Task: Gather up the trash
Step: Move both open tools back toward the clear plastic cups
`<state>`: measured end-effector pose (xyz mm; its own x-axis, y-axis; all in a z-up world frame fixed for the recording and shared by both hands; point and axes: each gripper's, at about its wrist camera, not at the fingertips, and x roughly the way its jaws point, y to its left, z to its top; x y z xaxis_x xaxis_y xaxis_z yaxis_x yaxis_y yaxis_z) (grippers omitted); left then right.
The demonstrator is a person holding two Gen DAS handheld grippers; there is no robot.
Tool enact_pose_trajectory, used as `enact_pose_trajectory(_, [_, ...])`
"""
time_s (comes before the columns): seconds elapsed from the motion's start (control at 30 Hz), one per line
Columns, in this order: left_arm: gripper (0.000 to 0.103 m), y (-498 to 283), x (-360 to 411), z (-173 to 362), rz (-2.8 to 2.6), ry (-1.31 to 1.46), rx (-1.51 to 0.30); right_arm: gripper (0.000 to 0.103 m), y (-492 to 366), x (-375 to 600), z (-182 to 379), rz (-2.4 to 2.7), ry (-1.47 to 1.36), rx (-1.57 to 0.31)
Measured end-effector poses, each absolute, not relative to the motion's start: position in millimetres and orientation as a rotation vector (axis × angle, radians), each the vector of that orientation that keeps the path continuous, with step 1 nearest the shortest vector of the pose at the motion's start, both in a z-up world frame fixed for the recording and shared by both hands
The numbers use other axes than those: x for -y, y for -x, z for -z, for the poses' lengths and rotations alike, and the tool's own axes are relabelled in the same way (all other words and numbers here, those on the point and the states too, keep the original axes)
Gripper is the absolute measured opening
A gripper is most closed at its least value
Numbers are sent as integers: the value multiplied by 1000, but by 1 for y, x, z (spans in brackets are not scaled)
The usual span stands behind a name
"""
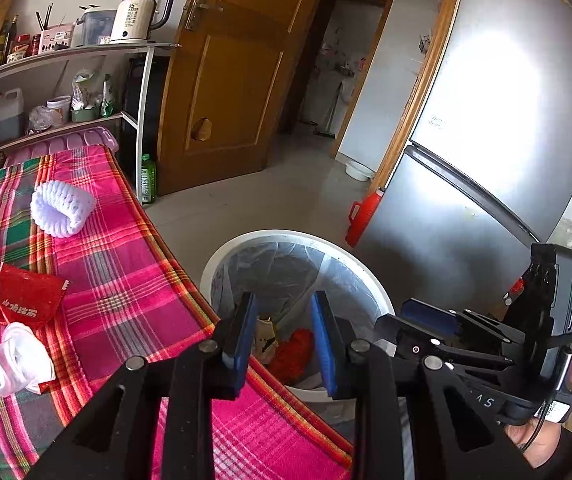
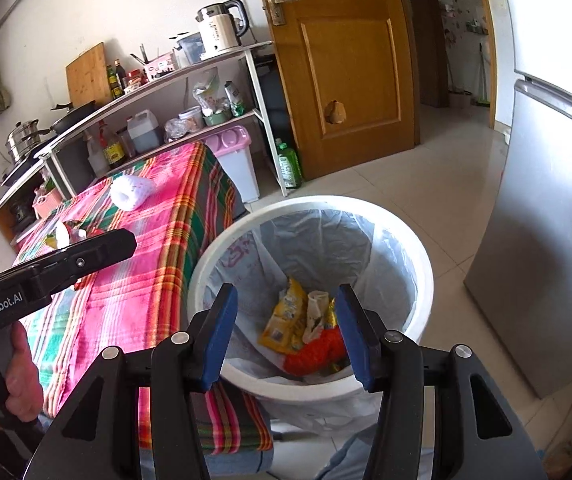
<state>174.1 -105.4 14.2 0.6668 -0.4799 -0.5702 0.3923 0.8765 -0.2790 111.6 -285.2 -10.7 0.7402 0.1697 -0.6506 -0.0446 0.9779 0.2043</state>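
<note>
The left gripper point(image 1: 284, 334) stands at the lower middle of its view with its blue pads apart and nothing between them. It hangs over the near rim of the white bin point(image 1: 369, 284). The right gripper point(image 2: 286, 336) is at the lower middle of its own view, its jaws wide and also empty, above the same bin point(image 2: 425, 280). Inside the bin, on the clear bag, lie a yellow wrapper point(image 2: 284, 320) and a red piece of trash point(image 2: 313, 352). To the left of the bin is a table with a pink checked cloth point(image 1: 126, 280). On it, at the left side of the frame, more trash remains: a white foam net point(image 1: 62, 208), a red packet point(image 1: 30, 300) and a clear plastic cup point(image 1: 14, 360) lying on its side. A grey fridge point(image 1: 485, 140) fills the right side.
</note>
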Motion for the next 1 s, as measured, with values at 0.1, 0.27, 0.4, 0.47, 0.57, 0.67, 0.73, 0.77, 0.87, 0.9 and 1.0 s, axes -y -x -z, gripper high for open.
enact_pose_trajectory(0.1, [30,-165,96,-16,470,133,-668,52,-107,275,5,-148,-166,-712])
enact_pose_trajectory(0.27, [30,-149,75,-18,415,132,-653,52,-102,259,-2,-192,-145,-696])
enact_pose_trajectory(0.4, [30,-136,54,-17,365,139,-645,52,-98,242,-7,-225,-123,-691])
enact_pose_trajectory(0.47, [30,-130,43,-16,339,148,-644,52,-96,234,-8,-243,-104,-691])
enact_pose_trajectory(0.57, [30,-121,26,-14,301,156,-640,52,-95,221,-10,-281,-94,-690])
enact_pose_trajectory(0.67, [30,-115,10,-12,265,171,-641,52,-94,211,-10,-320,-98,-687])
enact_pose_trajectory(0.73, [30,-111,-1,-10,242,181,-643,52,-94,203,-9,-342,-96,-688])
enact_pose_trajectory(0.77, [30,-110,-6,-9,232,186,-644,52,-94,200,-9,-349,-95,-690])
enact_pose_trajectory(0.87, [30,-105,-22,-5,199,198,-644,52,-96,188,-8,-382,-87,-702])
enact_pose_trajectory(0.9, [30,-104,-26,-4,188,202,-645,52,-97,183,-8,-395,-81,-707])
enact_pose_trajectory(1.0, [30,-104,-39,-3,156,211,-645,52,-100,169,-8,-425,-63,-716])
